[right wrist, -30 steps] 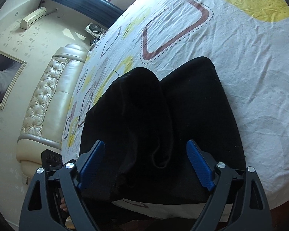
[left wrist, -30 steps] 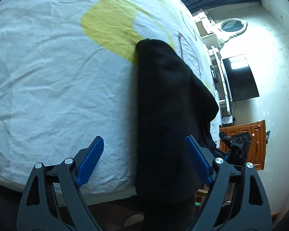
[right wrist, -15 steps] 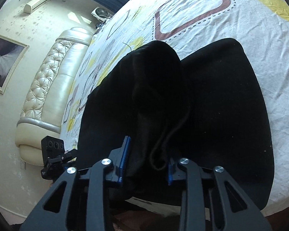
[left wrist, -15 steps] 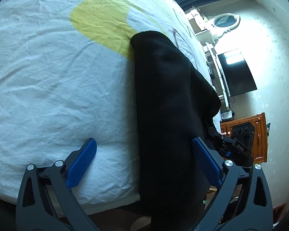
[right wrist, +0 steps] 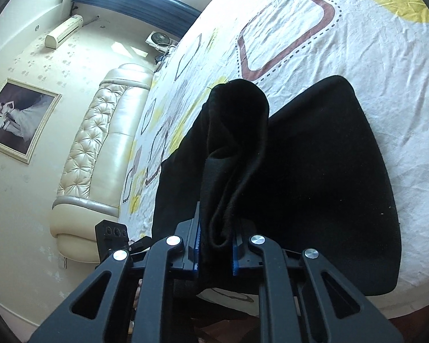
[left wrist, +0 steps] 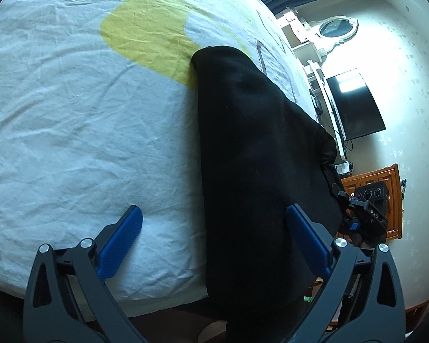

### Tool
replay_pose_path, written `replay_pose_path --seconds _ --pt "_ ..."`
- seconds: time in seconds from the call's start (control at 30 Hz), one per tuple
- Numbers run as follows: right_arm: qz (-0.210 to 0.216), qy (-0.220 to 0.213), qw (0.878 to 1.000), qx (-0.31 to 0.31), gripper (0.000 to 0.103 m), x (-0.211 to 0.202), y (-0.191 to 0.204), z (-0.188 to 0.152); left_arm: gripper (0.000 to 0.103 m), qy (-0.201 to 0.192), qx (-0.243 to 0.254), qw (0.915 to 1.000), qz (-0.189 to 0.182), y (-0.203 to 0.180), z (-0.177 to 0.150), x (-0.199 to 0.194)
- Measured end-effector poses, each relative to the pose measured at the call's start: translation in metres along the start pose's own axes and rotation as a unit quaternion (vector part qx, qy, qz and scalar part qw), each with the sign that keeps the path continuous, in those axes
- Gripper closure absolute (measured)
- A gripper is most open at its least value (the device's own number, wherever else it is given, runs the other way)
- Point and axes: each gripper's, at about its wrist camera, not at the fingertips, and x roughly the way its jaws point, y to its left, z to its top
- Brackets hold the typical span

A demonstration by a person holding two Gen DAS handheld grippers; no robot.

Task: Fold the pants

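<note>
The black pants (left wrist: 251, 154) lie along the near edge of the bed, one end hanging over it. My left gripper (left wrist: 214, 240) is open, its blue pads either side of the pants' near end, just above the sheet. In the right wrist view the pants (right wrist: 323, 157) lie spread on the sheet. My right gripper (right wrist: 214, 245) is shut on a bunched fold of the pants (right wrist: 234, 131) and holds it lifted off the rest of the fabric. The right gripper also shows at the right of the left wrist view (left wrist: 363, 214).
The bed sheet (left wrist: 80, 120) is white with yellow and brown shapes. A padded cream headboard (right wrist: 97, 154) stands at the left of the right wrist view. A TV (left wrist: 354, 105) and a wooden cabinet (left wrist: 383, 188) stand past the bed's foot.
My right gripper closed on a fold of the pants and lifted it. My left gripper stayed open and shifted slightly along the bed edge.
</note>
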Motion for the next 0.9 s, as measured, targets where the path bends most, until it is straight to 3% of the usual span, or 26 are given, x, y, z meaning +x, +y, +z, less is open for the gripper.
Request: replay_pose_path --seconds 0.33,0.63,0.9 --pt "-0.015 -0.028 0.999 0.012 0.089 -0.035 -0.018 0.0 0.003 0.007 -0.008 0.9998 -0.014 -0.007 0.0 0.007" --pt "-0.015 -0.021 0.999 0.044 0.091 -0.043 -0.049 -0.002 0.003 0.019 -0.005 0.9994 -0.03 -0.02 -0.003 0.022" --pt "-0.016 -0.016 0.998 0.06 0.091 -0.043 -0.061 -0.005 0.003 0.022 0.011 0.9995 -0.019 -0.029 -0.006 0.026"
